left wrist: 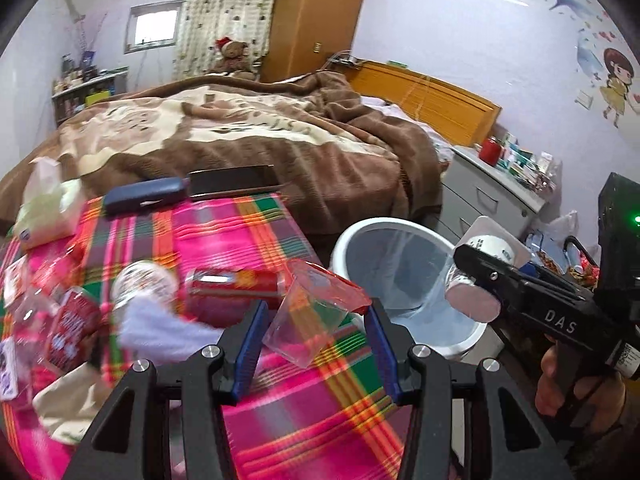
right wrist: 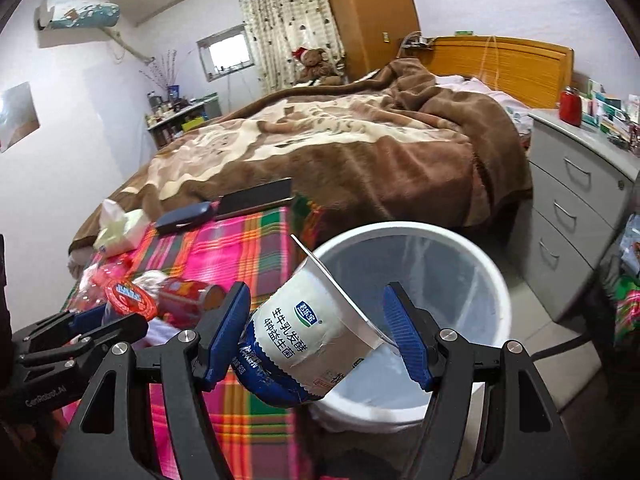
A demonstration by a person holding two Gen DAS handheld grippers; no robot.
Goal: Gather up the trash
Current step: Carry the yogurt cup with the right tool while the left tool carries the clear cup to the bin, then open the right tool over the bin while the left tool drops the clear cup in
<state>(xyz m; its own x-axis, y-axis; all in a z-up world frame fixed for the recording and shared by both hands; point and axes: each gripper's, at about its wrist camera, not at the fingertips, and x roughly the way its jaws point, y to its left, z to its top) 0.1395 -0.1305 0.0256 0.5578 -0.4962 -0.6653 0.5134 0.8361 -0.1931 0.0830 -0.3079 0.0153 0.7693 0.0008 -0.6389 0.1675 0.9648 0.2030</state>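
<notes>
Readable markings

We read "DAS" on the right gripper body, "GenRobot.AI" on the left gripper body, and "生牛乳发酵" and "4种益生菌" on the yogurt cup.

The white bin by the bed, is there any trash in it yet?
It looks empty. Both wrist views look down into the white bin and show only its clear liner and bare bottom. The yogurt cup is above it, in the right gripper.

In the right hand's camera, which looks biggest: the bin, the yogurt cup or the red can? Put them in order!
1. Bin, biggest.
2. Yogurt cup; it sits close to the camera, so it looks bigger than it really is.
3. Red can, smallest.
</notes>
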